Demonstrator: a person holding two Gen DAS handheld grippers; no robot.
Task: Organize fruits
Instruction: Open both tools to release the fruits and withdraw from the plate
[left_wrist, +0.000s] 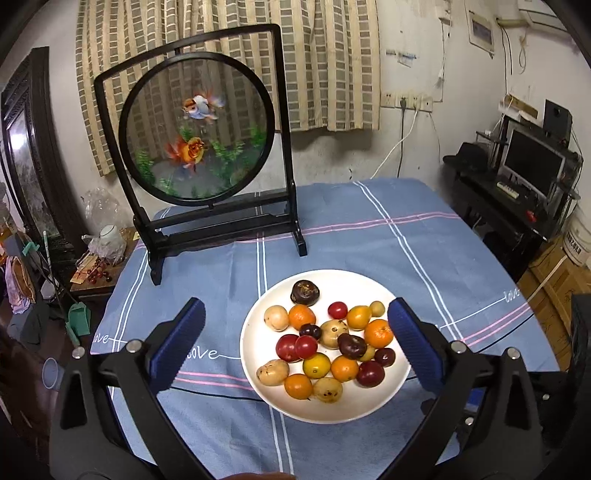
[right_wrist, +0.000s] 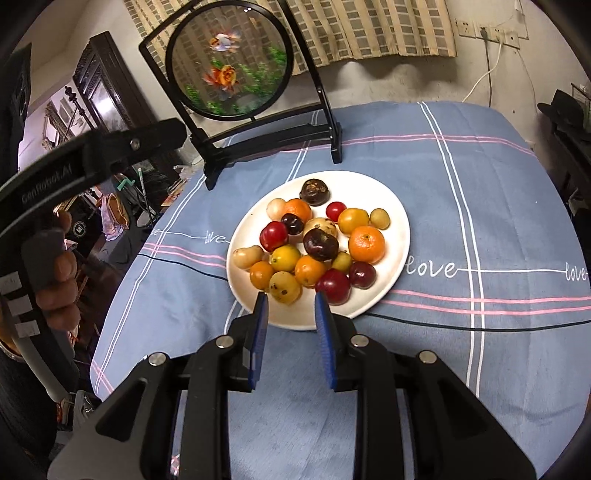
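1. The white plate (left_wrist: 258, 384) sits on the blue striped tablecloth (left_wrist: 424, 258) and serves as the landmark; the mixed fruits (left_wrist: 325, 343) are heaped on it: oranges, red and dark plums, pale yellow-brown ones.
2. Writing: the word "love" is stitched in white script on the cloth just left of the plate and again to its right. In the right wrist view it reads "love" right of the plate (right_wrist: 391, 280) and something like "live" to its left.
3. On the black body of the left gripper (right_wrist: 140, 142), seen up and left of the plate in the right wrist view, pale lettering looks like "GenRobot.AI", though it is blurred.
4. The left gripper (left_wrist: 295, 321) hangs released above the plate, jaws spread wide on either side of the fruit pile and touching none.
5. The right gripper (right_wrist: 290, 299) is nearly clenched at the plate's near rim, a narrow gap between its blue pads (right_wrist: 325, 339), with nothing gripped.
6. Behind the plate stands a black framed round screen (left_wrist: 197, 129) with goldfish; its top is cut off in the right wrist view.
7. A hand (right_wrist: 59, 273) far left of the plate is partly hidden by the handle.
8. Clutter left of the table is too dim to identify.
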